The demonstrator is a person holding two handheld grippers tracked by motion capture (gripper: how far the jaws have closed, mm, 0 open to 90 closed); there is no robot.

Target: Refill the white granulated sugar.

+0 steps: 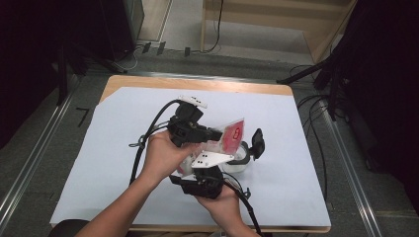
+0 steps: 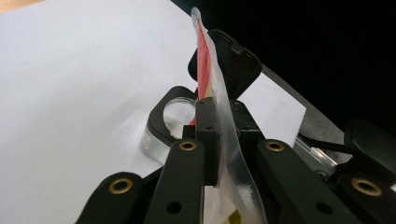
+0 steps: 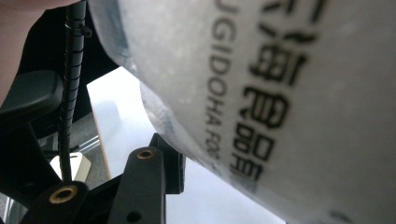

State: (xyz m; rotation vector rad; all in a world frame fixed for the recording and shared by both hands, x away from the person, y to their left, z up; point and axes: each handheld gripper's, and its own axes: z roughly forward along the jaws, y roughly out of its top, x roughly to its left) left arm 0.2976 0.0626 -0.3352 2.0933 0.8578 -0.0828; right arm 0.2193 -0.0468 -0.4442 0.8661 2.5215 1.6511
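Currently: snack pouch [image 1: 230,136], clear with red print, held above the table's middle. Left gripper [image 2: 219,135] fingers pinch its edge; right gripper [image 1: 205,170] fingers clasp its body. Risk: opposing pulls tear it, spilling contents beside the lidded glass container [image 1: 242,160].

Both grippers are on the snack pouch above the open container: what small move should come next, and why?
Probably tip the pouch a little further toward the clear container. The left gripper pinches the pouch's thin edge, the right gripper holds its printed body, and the container sits just below with its black lid flipped open.
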